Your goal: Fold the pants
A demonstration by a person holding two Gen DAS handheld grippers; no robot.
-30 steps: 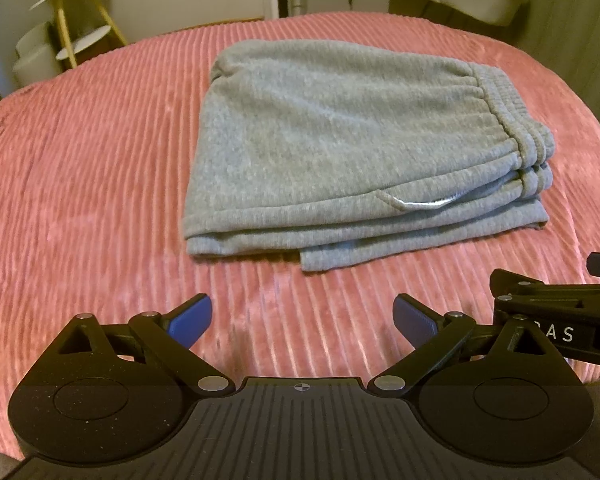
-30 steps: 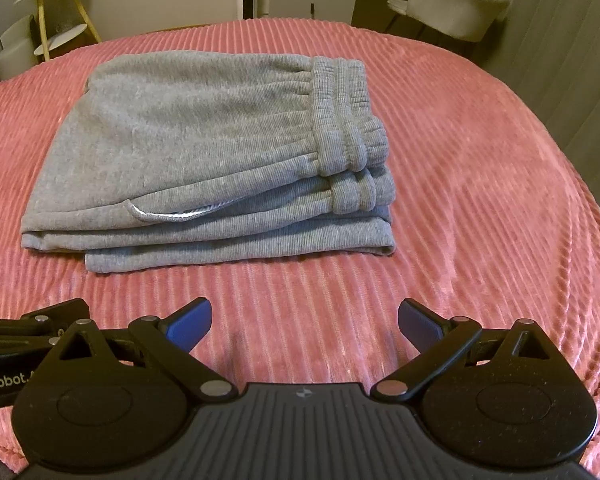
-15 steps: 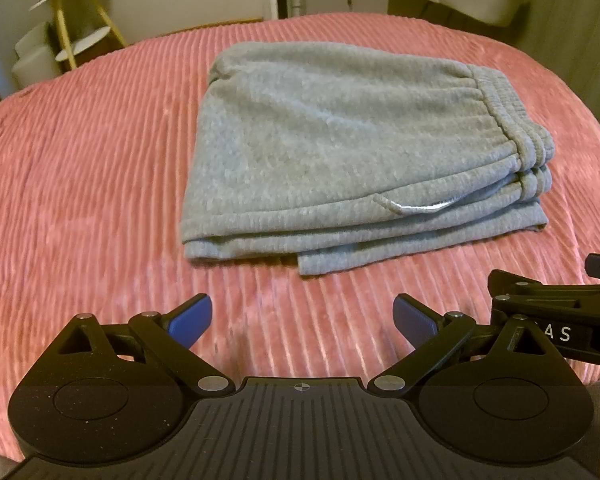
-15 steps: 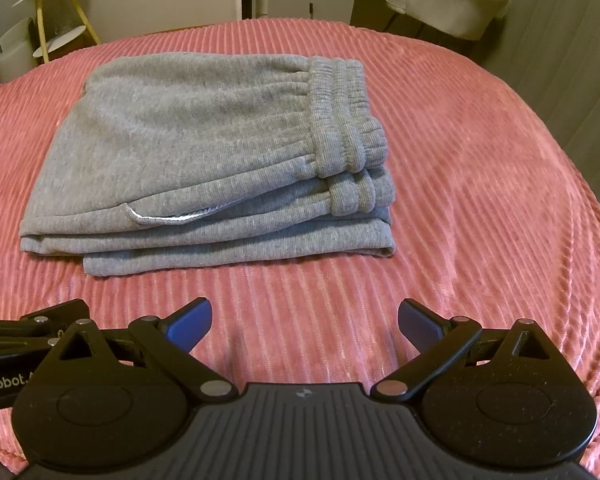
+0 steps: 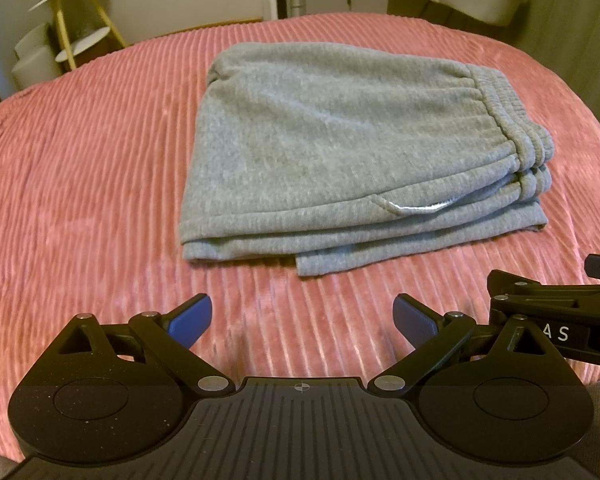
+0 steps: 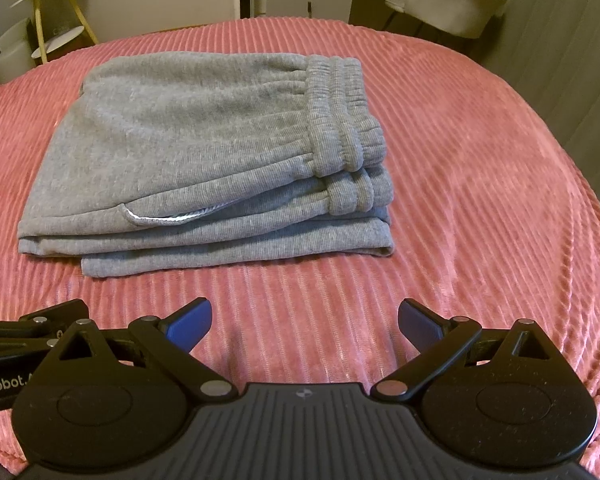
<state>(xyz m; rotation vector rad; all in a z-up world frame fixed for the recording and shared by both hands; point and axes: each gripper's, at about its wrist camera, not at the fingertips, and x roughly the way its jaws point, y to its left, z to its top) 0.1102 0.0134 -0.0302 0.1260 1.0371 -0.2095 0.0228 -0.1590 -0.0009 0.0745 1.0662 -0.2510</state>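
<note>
Left tool (image 5: 302, 318) and right tool (image 6: 305, 320) level, jaws wide, empty, folded pants (image 6: 204, 152) ahead on bed (image 6: 480, 184), lower layers hidden.

We see folded pants (image 5: 340, 152) lying on the bed (image 5: 80, 184) ahead of our left claw (image 5: 302, 318), and our right claw (image 6: 304, 320) sits just beside it.
</note>
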